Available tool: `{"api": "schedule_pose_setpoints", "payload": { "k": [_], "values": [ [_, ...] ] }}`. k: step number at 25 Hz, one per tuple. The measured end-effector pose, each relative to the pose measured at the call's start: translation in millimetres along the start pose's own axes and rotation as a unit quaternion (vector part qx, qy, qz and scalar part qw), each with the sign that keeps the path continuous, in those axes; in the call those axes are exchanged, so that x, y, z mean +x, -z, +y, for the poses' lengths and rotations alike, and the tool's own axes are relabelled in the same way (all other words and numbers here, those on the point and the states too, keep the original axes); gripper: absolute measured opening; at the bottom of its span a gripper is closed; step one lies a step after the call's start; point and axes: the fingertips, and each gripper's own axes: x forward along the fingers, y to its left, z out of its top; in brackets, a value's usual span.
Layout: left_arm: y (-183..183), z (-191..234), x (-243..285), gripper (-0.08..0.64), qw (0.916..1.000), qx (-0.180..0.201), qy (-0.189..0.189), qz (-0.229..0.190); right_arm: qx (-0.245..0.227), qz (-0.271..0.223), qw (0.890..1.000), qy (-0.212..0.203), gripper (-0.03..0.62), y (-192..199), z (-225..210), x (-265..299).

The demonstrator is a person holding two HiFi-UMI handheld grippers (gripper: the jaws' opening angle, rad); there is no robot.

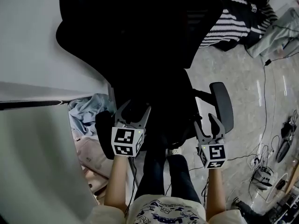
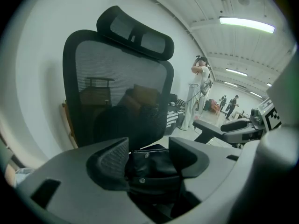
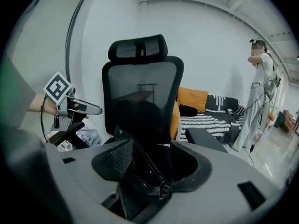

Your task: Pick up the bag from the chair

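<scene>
Your left gripper [image 1: 134, 110] and right gripper [image 1: 205, 121] are both low at the front of the black chair [image 1: 140, 36], one on each side of the seat, with your forearms reaching down over your legs. From the head view the seat is so dark that you cannot pick the bag out against it.

In the left gripper view, your left jaws stand apart. The black bag [image 2: 152, 164] sits right between them, and you can see its creased surface and small round studs. It fills the gap from one pad to the other and lies on the seat just in front of the mesh backrest.

In the right gripper view, your right jaws are also apart. A stiff black edge of the bag runs slanting through the gap, from the top of the left pad down towards the middle. The right pad is clear of it.

Behind the chair, a striped blanket [image 3: 210, 120] and an orange cushion [image 3: 192, 99] lie against the wall. A person [image 3: 259, 97] stands at the right. Cables [image 1: 265, 106] trail over the floor [image 1: 243, 78], and a heap of pale clothes [image 1: 88, 111] lies beside the chair on your left.
</scene>
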Motion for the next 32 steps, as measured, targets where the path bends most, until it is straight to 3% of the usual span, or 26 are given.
{"api": "schedule_pose_setpoints", "payload": {
  "k": [18, 28, 32],
  "values": [
    [89.2, 32.1, 112.6, 0.279, 0.9922, 0.005, 0.099, 0.075, 0.029, 0.057, 0.998, 0.011, 0.273, 82.9, -10.9, 69.0],
    [110.7, 31.5, 138.5, 0.279, 0.9827, 0.029, 0.16, 0.09, 0.038, 0.082, 0.996, 0.005, 0.275, 117.0, -10.5, 89.6],
    [112.2, 28.4, 145.3, 0.258, 0.9786, 0.033, 0.183, 0.087, 0.063, 0.072, 0.995, -0.003, 0.253, 123.9, -12.2, 94.1]
  ]
}}
